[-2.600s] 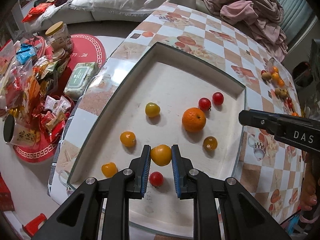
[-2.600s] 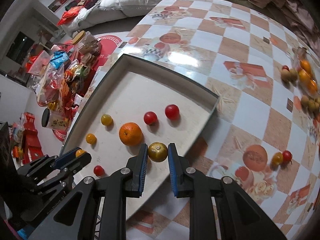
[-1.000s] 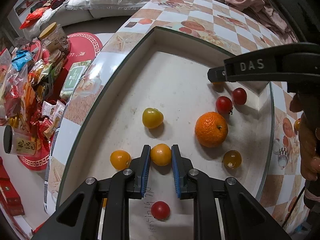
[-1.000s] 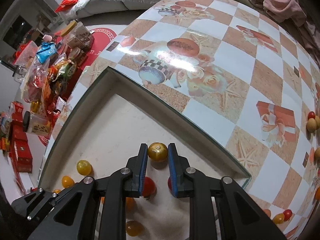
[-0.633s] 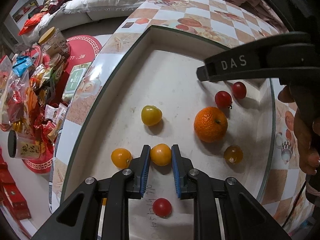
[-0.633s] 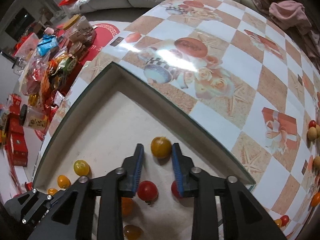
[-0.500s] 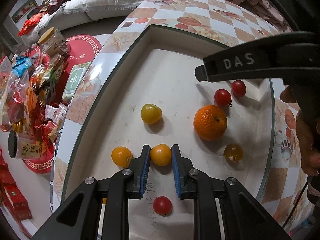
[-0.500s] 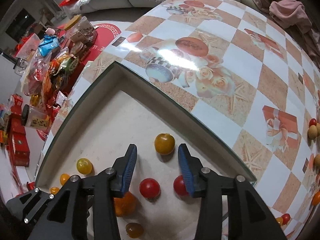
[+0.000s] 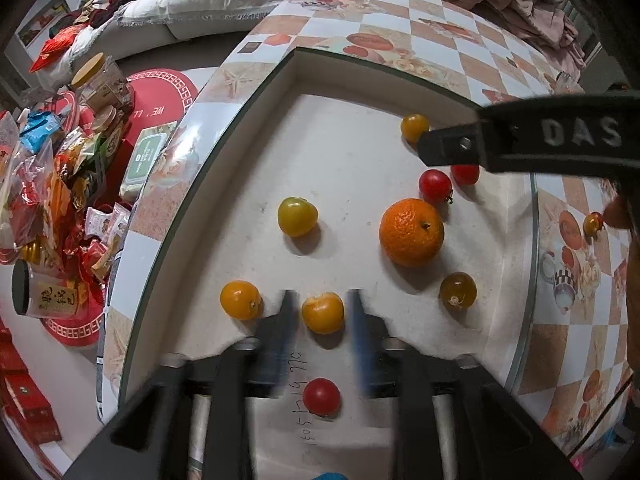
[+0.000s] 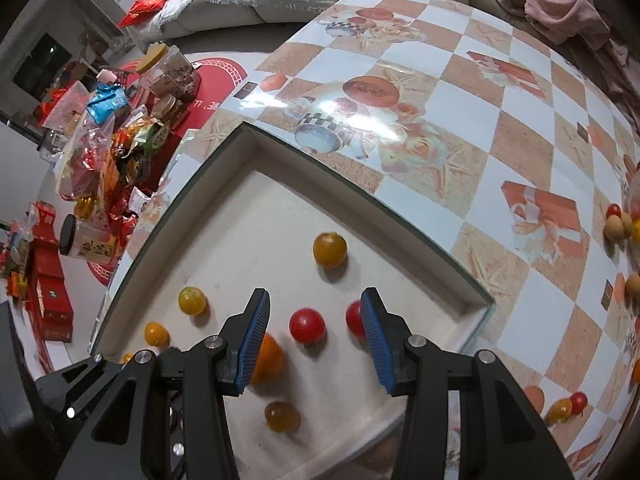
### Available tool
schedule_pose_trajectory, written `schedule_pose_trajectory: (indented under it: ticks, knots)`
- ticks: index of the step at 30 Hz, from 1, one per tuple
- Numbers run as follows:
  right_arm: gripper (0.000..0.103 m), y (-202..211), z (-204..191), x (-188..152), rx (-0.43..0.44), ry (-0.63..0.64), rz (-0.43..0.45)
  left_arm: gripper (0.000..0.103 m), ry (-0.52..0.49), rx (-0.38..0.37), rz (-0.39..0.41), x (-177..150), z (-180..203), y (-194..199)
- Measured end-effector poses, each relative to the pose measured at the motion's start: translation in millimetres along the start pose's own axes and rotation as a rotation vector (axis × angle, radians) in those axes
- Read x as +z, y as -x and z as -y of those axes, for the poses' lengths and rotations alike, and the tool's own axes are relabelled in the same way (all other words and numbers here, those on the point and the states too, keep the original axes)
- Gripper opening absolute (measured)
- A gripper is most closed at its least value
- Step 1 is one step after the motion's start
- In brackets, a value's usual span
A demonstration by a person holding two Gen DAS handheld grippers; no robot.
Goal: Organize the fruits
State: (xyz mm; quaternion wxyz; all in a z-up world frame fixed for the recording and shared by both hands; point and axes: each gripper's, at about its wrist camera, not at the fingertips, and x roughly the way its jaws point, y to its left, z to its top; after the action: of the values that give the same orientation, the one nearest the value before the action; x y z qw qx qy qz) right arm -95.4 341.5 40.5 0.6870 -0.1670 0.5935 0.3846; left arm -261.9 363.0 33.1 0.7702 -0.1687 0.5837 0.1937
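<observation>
A white tray point(image 9: 352, 152) set into the table holds the fruit. My left gripper point(image 9: 322, 312) is open, its blurred fingers on either side of an orange tomato point(image 9: 322, 313) that rests on the tray. Around it lie a yellow tomato point(image 9: 297, 216), another orange tomato point(image 9: 240, 300), a tangerine point(image 9: 411, 231), a brownish tomato point(image 9: 458, 290) and red tomatoes point(image 9: 435, 186). My right gripper point(image 10: 316, 320) is open and empty above the tray, behind an amber tomato point(image 10: 329, 249) lying near the far wall. Red tomatoes point(image 10: 307, 325) sit below its fingers.
The checkered tablecloth point(image 10: 460, 128) surrounds the tray. More small fruits point(image 10: 618, 224) lie at the table's right side. Snack packets and jars point(image 9: 52, 184) crowd the floor at left. Pink clothes point(image 9: 508, 0) lie at the back.
My left gripper has opened and released the orange tomato onto the tray. My right gripper has opened wider and pulled back from the amber tomato it set down by the far wall.
</observation>
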Motion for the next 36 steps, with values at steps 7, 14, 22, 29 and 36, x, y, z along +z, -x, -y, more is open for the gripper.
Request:
schedule_pose_trajectory:
  ticks: [7,14,22,29,36]
  knots:
    - [0.051,11.1,5.4,-8.5,0.007,-0.03,0.011,0.089,-0.01,0.012,0.037,2.7,2.8,8.2]
    - [0.07,29.6,5.3,-23.1,-0.005,-0.026,0.016,0.102,0.001,0.031,0.022,3.2,-0.4,18.3]
    - [0.087,51.1,1.9,-49.4,-0.058,-0.045,-0.005,0.102,0.011,0.03,0.023,-7.8,-6.1,41.1]
    - [0.103,68.5,-0.9,-66.2,-0.096,-0.062,-0.008,0.102,0.008,0.051,-0.009,-14.9,-13.8,60.6]
    - [0.103,84.2,-11.0,-74.4,-0.141,-0.065,-0.016,0.102,0.002,0.052,-0.022,-16.9,-21.2,77.5]
